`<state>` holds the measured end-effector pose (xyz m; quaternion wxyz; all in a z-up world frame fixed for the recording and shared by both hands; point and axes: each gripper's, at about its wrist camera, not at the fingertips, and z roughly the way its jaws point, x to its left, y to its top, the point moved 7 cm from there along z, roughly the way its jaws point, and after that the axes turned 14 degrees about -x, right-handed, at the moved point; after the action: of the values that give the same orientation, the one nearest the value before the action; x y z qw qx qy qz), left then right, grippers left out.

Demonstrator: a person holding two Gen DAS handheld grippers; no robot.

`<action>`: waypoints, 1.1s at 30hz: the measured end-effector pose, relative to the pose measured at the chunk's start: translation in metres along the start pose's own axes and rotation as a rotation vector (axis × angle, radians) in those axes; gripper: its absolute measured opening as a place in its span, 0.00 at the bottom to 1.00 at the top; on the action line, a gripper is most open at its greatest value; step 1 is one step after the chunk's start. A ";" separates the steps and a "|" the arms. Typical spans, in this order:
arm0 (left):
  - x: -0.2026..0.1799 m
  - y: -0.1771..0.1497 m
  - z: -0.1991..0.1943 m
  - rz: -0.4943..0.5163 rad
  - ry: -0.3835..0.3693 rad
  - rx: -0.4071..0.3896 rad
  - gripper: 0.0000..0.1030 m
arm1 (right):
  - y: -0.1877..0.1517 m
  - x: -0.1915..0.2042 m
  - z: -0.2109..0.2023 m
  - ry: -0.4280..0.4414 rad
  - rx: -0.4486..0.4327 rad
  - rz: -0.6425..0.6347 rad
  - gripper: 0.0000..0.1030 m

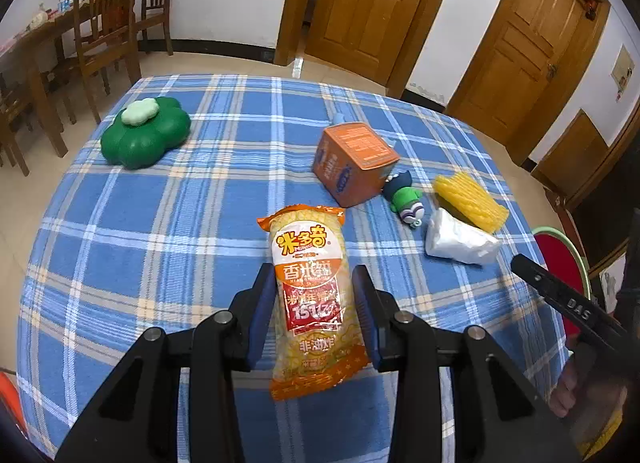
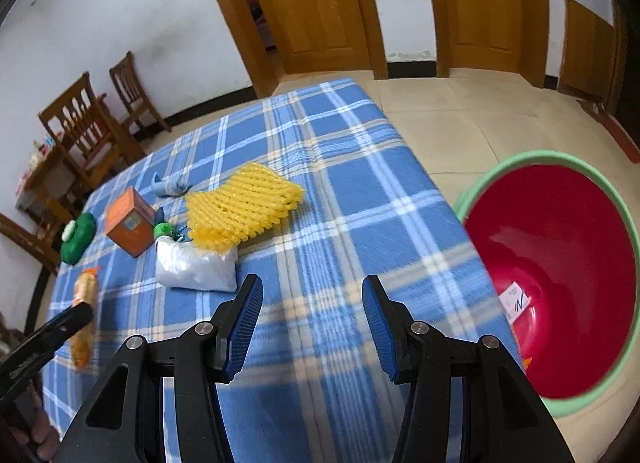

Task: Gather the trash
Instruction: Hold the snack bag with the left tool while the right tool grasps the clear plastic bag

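Left gripper [image 1: 312, 287] clamped on snack packet [image 1: 310, 295], packet protruding ahead; right gripper [image 2: 312, 295] open, empty.

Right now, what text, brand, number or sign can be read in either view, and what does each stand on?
"米多奇" and "非油炸": snack packet held in the left gripper.
"151亿": same packet, partly blurred.
"DAS": right gripper's finger.
Orange box: print too small to read.
White label in the red basin: not legible.
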<state>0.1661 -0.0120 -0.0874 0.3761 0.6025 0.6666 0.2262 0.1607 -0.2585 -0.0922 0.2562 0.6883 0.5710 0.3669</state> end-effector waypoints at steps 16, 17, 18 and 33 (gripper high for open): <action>0.014 -0.001 0.000 -0.039 0.003 -0.003 0.38 | -0.013 0.061 0.012 0.115 0.055 -0.122 0.52; 0.015 -0.002 0.000 -0.042 0.004 -0.003 0.38 | -0.015 0.066 0.011 0.129 0.060 -0.127 0.52; 0.016 -0.002 0.000 -0.044 0.004 -0.004 0.38 | -0.016 0.070 0.011 0.142 0.065 -0.131 0.52; 0.034 -0.001 -0.011 -0.080 0.021 -0.026 0.38 | -0.024 0.106 -0.008 0.251 0.109 -0.137 0.52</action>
<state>0.1577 0.0224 -0.0891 0.3855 0.5682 0.6910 0.2260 0.1483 -0.1503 -0.0835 0.1698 0.6092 0.6632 0.4002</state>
